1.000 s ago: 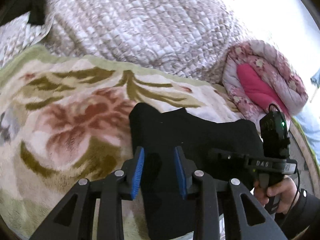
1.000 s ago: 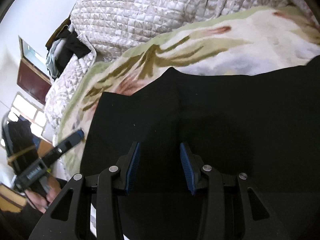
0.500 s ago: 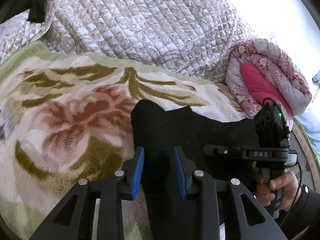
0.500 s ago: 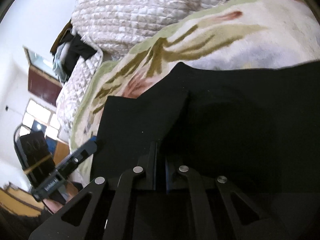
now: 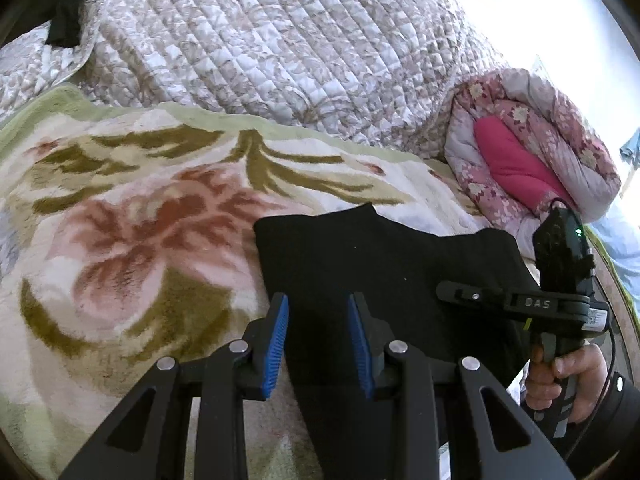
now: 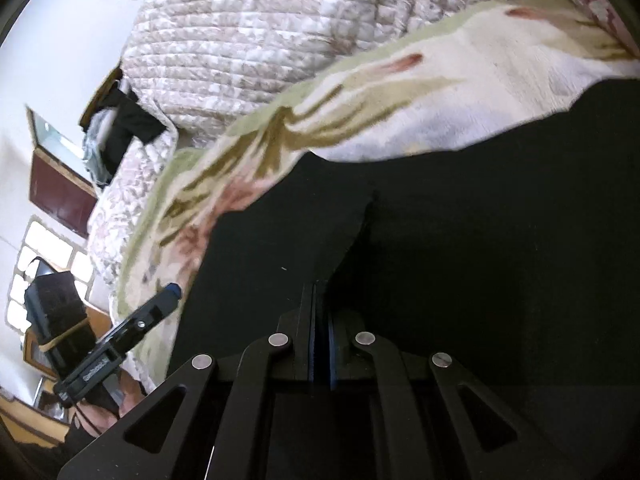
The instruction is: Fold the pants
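On the floral blanket [image 5: 132, 240] lie the black pants [image 5: 372, 260], spread flat and reaching toward the near edge of the bed. The right gripper [image 6: 320, 312] has its jaws pressed together on a raised fold of the cloth; a ridge of fabric runs up from its tips in the right wrist view, so it seems to have a pinch of the pants, though black on black makes the layers hard to count. The left gripper [image 5: 318, 340] hangs over the pants' left edge with its blue pads [image 5: 276, 344] partly apart and nothing clamped between them; I cannot tell whether it touches the cloth.

The step in hand looks like taking hold for a fold. Next, the left jaws would need to close on that edge so both hands can lift and carry the cloth over together.

Behind the blanket rises a quilted beige bedspread [image 5: 280, 52], with a rolled pink floral quilt [image 5: 532, 148] at the right. A white wall and a window [image 6: 44, 264] lie beyond.
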Motion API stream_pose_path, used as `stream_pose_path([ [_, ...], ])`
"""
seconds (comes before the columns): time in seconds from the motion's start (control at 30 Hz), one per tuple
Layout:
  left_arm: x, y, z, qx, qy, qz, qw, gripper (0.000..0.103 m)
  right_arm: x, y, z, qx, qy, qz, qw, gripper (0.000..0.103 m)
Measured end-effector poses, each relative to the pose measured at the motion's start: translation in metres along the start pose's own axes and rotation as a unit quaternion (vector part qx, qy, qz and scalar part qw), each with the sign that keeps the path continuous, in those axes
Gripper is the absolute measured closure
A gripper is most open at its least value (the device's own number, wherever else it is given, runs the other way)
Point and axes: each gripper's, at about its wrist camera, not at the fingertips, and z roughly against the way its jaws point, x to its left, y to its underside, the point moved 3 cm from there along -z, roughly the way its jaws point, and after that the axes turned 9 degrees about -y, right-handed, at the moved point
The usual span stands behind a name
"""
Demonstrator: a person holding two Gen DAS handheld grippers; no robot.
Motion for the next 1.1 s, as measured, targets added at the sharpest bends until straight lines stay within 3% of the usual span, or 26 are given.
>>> stream_pose_path([
  [0.27,-0.018,0.017,-0.016,0.019,-0.007,-0.042,0.9989,0.065,0.000,0.002,0.008,-0.009,0.019,0.010,1.000,0.099],
  [0.43,-0.017,0.020,-0.008,0.018,-0.011,-0.038,0.9990,0.065,0.005,0.003,0.036,-0.048,0.093,0.039,0.994,0.097],
  [0.53,-0.019,0.025,0.000,0.016,-0.011,-0.043,0.9989,0.065,0.017,0.010,0.049,-0.061,0.072,0.067,0.993,0.097],
  [0.6,-0.022,0.030,0.003,0.019,-0.010,-0.046,0.9987,0.065,0.025,0.019,0.043,-0.041,0.057,0.085,0.994,0.097],
  [0.7,-0.028,0.038,0.007,0.019,-0.014,-0.056,0.9981,0.062,0.029,0.037,0.020,0.026,0.080,0.117,0.990,0.097],
  [0.8,-0.028,0.044,0.012,0.020,-0.020,-0.061,0.9977,0.062,0.030,0.032,0.024,0.012,0.091,0.120,0.988,0.097],
  [1.03,-0.027,0.011,-0.002,0.020,-0.029,-0.061,0.9975,0.062,0.034,-0.006,0.015,-0.024,0.112,0.139,0.984,0.097],
  [1.1,-0.026,-0.006,-0.013,0.015,-0.043,-0.064,0.9969,0.062,0.038,-0.018,0.005,-0.030,0.118,0.154,0.981,0.091],
])
